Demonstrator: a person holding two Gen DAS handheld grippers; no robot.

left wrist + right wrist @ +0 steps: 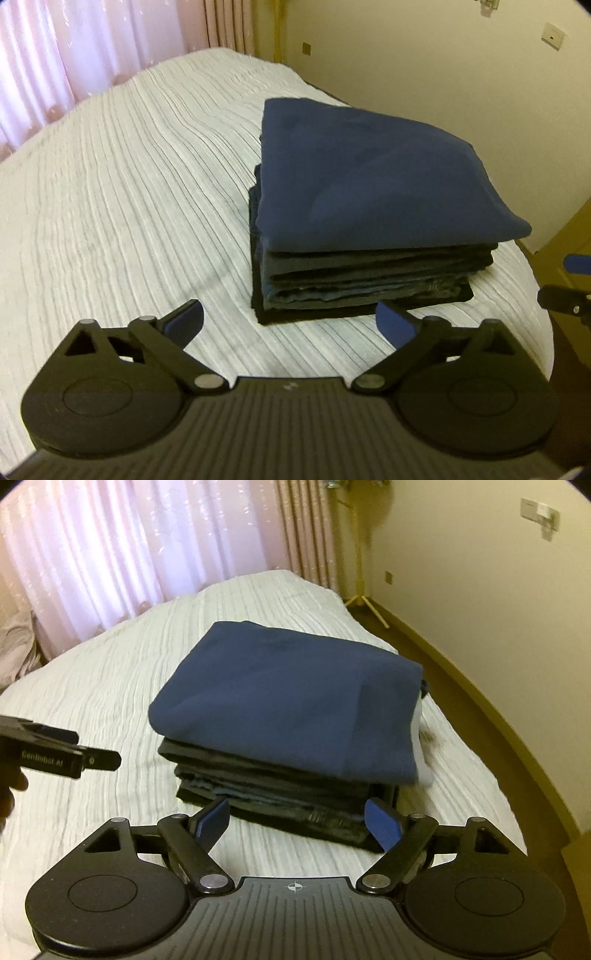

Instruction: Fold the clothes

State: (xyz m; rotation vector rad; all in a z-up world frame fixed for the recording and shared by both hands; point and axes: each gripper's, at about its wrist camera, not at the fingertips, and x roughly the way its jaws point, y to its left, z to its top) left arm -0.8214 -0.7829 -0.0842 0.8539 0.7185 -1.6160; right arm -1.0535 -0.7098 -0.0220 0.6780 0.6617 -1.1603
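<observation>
Both claws hang open and empty above a bed [110,184] covered in ribbed white bedding: the left gripper [290,323] spreads its blue-padded fingers wide just short of a stack of folded clothes [362,273], and the right gripper [299,823] holds its jaws well apart at the near edge of the same stack, gripping nothing. A navy garment [280,705], folded square, lies on top of the stack's darker layers. The stack sits on the bed near its side closest to the cream wall [480,590]. Pink curtains [129,554] hang beyond the stack, behind the bed's far edge.
</observation>
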